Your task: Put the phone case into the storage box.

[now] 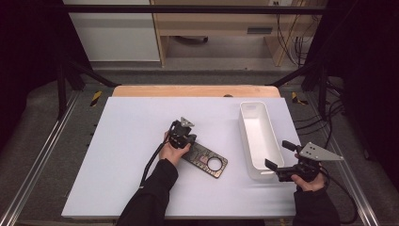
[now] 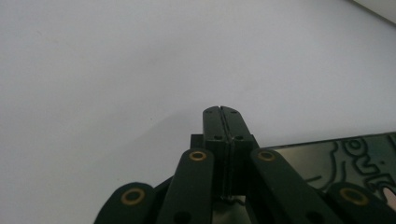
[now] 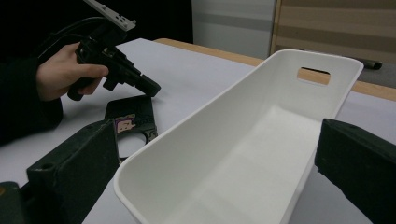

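On white table [image 1: 117, 155]: left gripper [image 2: 222, 122] clenched empty above black plate [image 1: 205, 160], print unreadable; right gripper [image 1: 277, 160] released astride white bin [image 1: 256, 136].

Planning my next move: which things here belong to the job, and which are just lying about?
In the job:
- flat black phone case with round hole
- long white plastic bin
- left hand-held gripper, shut
- right hand-held gripper, open

Lying about:
- wooden shelf unit
- black cables

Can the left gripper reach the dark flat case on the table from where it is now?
Probably yes. The left gripper hovers at the near end of the dark flat case, with nothing between them. But its fingers are shut, so they must open first.
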### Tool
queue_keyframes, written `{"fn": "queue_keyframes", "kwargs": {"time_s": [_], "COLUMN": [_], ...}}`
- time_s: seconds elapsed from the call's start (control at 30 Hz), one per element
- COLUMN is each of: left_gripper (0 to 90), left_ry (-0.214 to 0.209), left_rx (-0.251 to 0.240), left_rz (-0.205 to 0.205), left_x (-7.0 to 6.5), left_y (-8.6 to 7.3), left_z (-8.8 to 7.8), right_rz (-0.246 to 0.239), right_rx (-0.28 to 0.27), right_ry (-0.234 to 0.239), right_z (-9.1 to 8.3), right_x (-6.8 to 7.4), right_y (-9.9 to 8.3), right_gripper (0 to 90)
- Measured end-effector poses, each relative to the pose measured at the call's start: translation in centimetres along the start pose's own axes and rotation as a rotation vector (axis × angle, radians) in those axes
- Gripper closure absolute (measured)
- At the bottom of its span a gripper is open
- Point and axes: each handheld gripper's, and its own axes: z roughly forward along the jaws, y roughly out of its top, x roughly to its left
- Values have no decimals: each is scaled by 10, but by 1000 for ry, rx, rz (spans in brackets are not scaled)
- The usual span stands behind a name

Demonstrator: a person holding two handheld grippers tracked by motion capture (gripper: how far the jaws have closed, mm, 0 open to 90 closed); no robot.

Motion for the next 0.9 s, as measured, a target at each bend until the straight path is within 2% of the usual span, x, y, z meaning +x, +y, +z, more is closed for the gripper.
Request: {"fn": "queue_keyframes", "kwargs": {"time_s": [0.33, 0.4, 0.5, 0.63, 0.9], "left_gripper": [890, 892, 893, 893, 894], "left_ry": [2, 8, 19, 10, -15], "left_rx": [34, 43, 65, 91, 88], "left_rz": [3, 15, 40, 48, 58], "left_x": [2, 1, -2, -2, -4], "left_y": [2, 3, 4, 3, -8], "left_z": [7, 6, 5, 1, -11], "right_rz": [0, -1, 0, -1, 0], "right_rx": [-3, -2, -1, -3, 0], "right_ry": [0, 2, 2, 2, 3], "right_z": [-1, -1, -1, -1, -1], "right_x": [-1, -1, 0, 0, 0], "right_y": [0, 0, 0, 0, 0], "right_gripper": [4, 4, 4, 4, 4]}}
